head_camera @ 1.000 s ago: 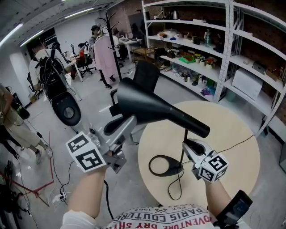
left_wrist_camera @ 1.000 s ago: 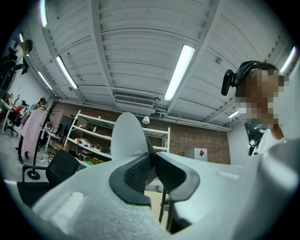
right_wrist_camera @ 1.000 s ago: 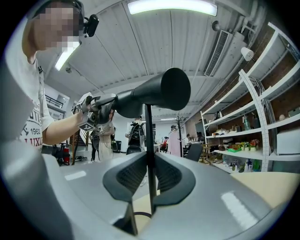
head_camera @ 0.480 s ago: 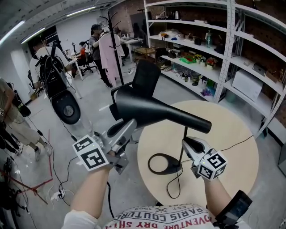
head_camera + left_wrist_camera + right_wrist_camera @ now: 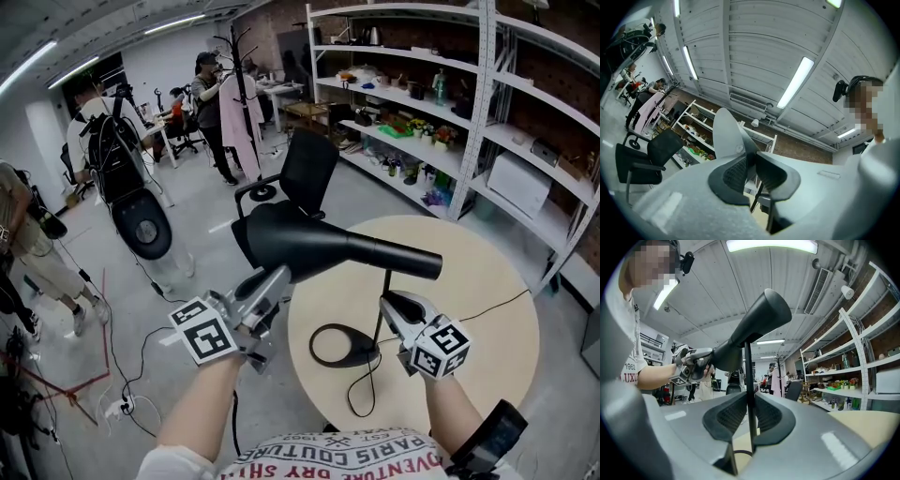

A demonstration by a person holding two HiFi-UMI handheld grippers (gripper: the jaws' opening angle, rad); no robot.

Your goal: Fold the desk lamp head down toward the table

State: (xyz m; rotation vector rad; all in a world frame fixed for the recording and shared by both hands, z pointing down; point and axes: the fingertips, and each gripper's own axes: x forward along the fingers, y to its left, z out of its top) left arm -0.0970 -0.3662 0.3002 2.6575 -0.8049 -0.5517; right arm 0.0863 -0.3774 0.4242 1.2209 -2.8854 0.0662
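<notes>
The black cone-shaped lamp head [image 5: 319, 248] lies almost level above the round beige table [image 5: 478, 328]. Its wide end points left, beyond the table's edge. My left gripper [image 5: 272, 281] is closed on the lower rim of that wide end, and the rim's thin wall [image 5: 729, 136] stands between the pads while the jaws are opening slightly. My right gripper [image 5: 389, 302] is shut on the thin upright stem [image 5: 748, 380], just above the ring-shaped base [image 5: 342, 345]. The right gripper view shows the lamp head [image 5: 759, 319] overhead with the left gripper [image 5: 696, 364] at its far end.
A black cable [image 5: 473, 305] runs from the base across the table to the right. A black office chair [image 5: 305, 169] stands behind the table, and white shelves [image 5: 450, 103] full of items line the right. People and a coat rack [image 5: 239, 94] are at the back left.
The left gripper has come down with the lamp head's wide end, so the head has tipped from raised to nearly level. The right gripper has stayed put on the stem.
</notes>
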